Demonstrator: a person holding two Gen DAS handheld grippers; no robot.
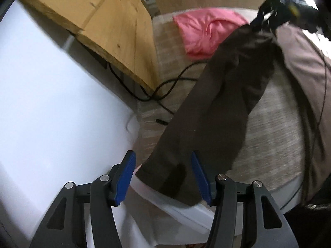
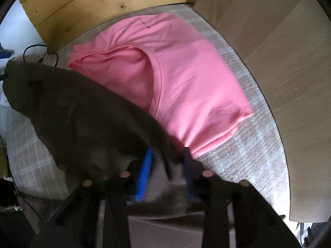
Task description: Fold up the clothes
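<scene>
Two tongs in play: left tongs (image 1: 163,177) spread wide, the lower end of one dark brown garment (image 1: 217,103) hanging between the blue pads, no grip evident. Right tongs (image 2: 166,169) pinch the same garment's other end, lifting it above the bed (image 2: 238,155). One pink shirt (image 2: 175,78) lies folded on the bed; one black cable (image 1: 165,86) runs beside a wooden board (image 1: 115,26).
</scene>
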